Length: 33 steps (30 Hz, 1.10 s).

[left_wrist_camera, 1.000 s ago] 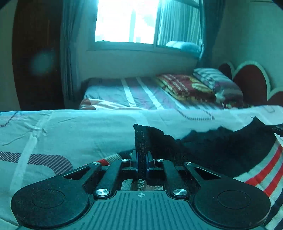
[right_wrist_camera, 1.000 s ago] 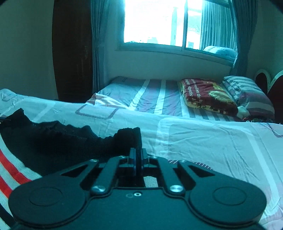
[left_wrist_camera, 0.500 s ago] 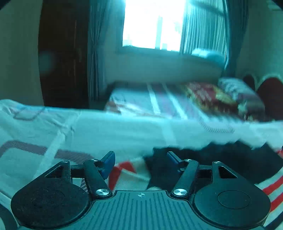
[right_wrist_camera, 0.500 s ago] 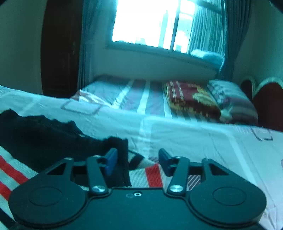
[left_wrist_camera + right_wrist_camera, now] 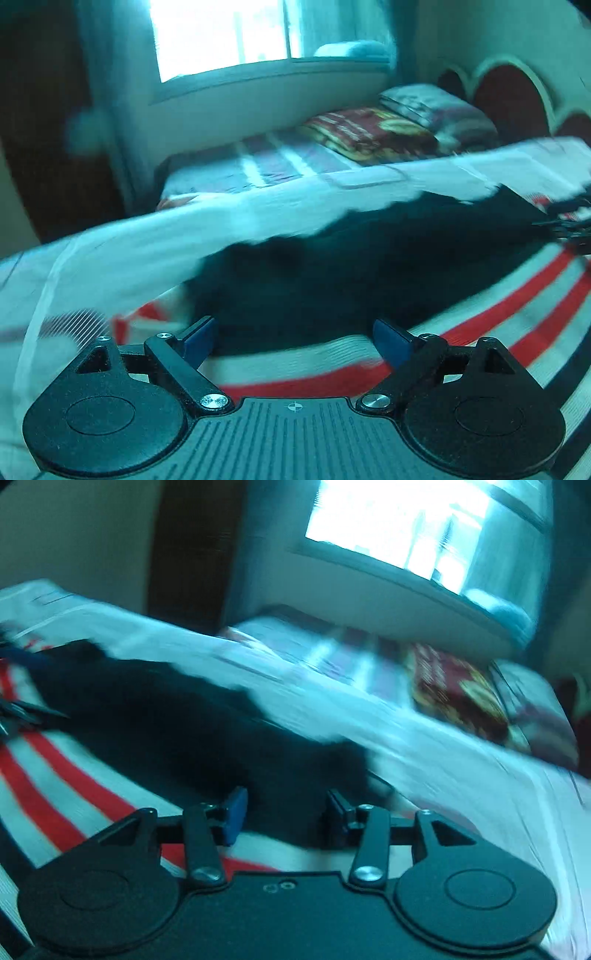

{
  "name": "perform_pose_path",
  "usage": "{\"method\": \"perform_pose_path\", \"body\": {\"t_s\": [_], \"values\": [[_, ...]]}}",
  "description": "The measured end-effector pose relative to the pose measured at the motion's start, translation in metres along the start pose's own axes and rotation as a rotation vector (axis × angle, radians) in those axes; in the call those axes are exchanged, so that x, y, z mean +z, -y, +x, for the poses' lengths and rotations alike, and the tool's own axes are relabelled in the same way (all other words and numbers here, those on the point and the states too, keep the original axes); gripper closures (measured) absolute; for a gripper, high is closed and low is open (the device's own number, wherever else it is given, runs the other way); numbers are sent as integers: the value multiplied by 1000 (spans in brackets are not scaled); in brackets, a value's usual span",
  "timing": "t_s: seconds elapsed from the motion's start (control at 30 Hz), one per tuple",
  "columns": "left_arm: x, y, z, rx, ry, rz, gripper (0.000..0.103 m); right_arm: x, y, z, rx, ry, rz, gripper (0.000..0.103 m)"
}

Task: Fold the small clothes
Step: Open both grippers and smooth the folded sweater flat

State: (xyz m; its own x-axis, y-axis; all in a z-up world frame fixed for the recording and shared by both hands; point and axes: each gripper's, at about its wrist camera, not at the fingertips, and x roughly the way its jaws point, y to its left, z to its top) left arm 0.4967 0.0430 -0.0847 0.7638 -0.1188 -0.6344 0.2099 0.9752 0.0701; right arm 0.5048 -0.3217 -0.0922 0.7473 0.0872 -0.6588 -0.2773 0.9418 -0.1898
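A small knit garment point(image 5: 351, 266) with a black upper band and white body with red stripes lies flat on the pale bed sheet point(image 5: 122, 251). My left gripper point(image 5: 291, 338) is open and empty, just over the garment's near left part. In the right wrist view the same garment point(image 5: 166, 716) lies ahead and to the left. My right gripper point(image 5: 286, 814) is open and empty over the black band's right end. The other gripper's tips show at the far edge of each view. Both views are blurred by motion.
The sheet point(image 5: 461, 775) covers the near bed. A second bed point(image 5: 258, 166) with a striped cover, a red blanket point(image 5: 365, 133) and a pillow point(image 5: 439, 107) stands behind, under a bright window point(image 5: 221, 33). A dark wardrobe point(image 5: 44, 129) stands at the left.
Both grippers were shut on the black edge of the garment one second ago. Both have opened and let it go, and the black band now lies flat. Both cameras have tilted and drawn back.
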Motion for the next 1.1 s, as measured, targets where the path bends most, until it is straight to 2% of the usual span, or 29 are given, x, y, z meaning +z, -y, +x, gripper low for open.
{"method": "perform_pose_path", "body": {"t_s": [0.03,0.1,0.13,0.17,0.2,0.23,0.3,0.37,0.4,0.47,0.53,0.57,0.63,0.7,0.73,0.8,0.87,0.93,1.0,1.03,1.1], "values": [[-4,-11,-2,-17,0,-17,12,-6,14,-1,16,0,43,47],[-4,-15,-1,-15,-6,-10,12,-11,24,-2,53,-4,111,47],[-3,-11,-1,-1,-10,8,12,-10,19,-4,41,1,98,48],[1,-7,-2,17,-10,14,12,-8,14,-8,23,13,87,50],[4,-4,-8,38,-1,6,12,-6,10,-16,10,33,93,63],[7,0,-17,33,33,-2,12,-3,2,-28,7,71,101,68],[11,14,-31,-40,79,-12,12,1,-17,-47,75,122,95,65],[16,49,-29,-77,82,57,12,4,-51,-49,160,100,23,69],[16,62,-28,-97,81,71,12,4,-68,-47,180,94,-14,68],[12,82,-26,-142,68,79,12,3,-96,-41,190,58,-63,62],[2,95,-24,-118,40,136,12,-4,-108,-38,176,43,-112,62],[-4,94,-23,-99,23,156,12,-8,-107,-39,162,50,-135,63],[-15,69,-29,-98,31,89,12,-13,-88,-47,124,36,-114,61],[-25,35,-34,-55,24,20,12,-25,-57,-54,65,18,-56,58],[-30,18,-35,-43,23,-15,12,-33,-42,-57,57,3,-15,54],[-34,6,-41,-20,22,-28,12,-40,-24,-63,86,-19,60,55],[-33,10,-52,-8,40,-47,12,-38,-25,-78,65,14,79,58],[-35,20,-68,-37,90,-51,12,-40,-27,-95,51,48,102,55],[-38,32,-80,-36,114,-31,12,-48,-24,-104,-30,53,139,47],[-41,38,-84,-39,122,-15,12,-55,-19,-106,-43,47,176,45],[-47,44,-87,-29,107,7,12,-65,-12,-103,-14,-1,236,45]]}}
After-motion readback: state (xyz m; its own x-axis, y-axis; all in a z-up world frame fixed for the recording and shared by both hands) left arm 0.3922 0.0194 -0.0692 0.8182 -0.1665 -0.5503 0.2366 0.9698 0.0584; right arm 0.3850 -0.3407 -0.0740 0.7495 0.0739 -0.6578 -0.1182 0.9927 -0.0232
